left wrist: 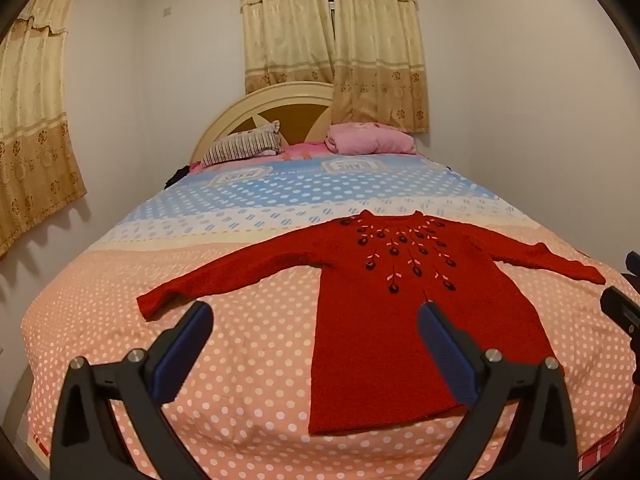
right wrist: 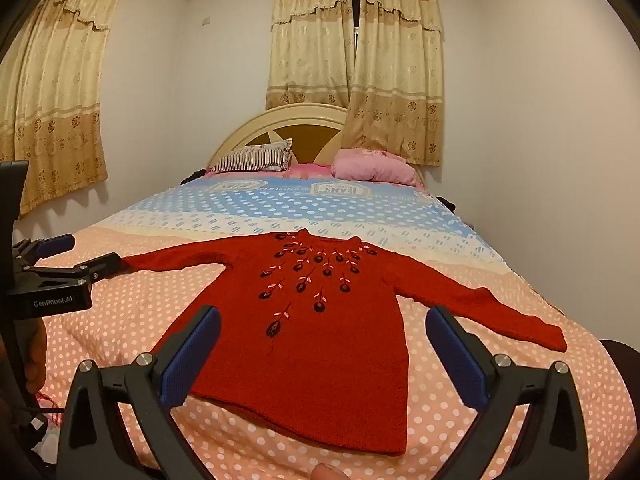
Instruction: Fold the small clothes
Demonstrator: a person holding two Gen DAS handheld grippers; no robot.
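Note:
A small red knitted sweater (left wrist: 400, 312) with dark embroidered flowers lies flat, face up, on the bed, both sleeves spread out. It also shows in the right wrist view (right wrist: 320, 340). My left gripper (left wrist: 316, 312) is open and empty, held above the bed near the sweater's left hem side; it shows at the left edge of the right wrist view (right wrist: 86, 254). My right gripper (right wrist: 324, 320) is open and empty, held above the sweater's lower body; its tip shows at the right edge of the left wrist view (left wrist: 620, 312).
The bed (left wrist: 200, 240) has a polka-dot cover, peach near me and blue farther off. A striped pillow (left wrist: 244, 146) and a pink bundle (left wrist: 368, 140) lie by the headboard. Curtains (left wrist: 332, 40) hang behind. White walls close in on both sides.

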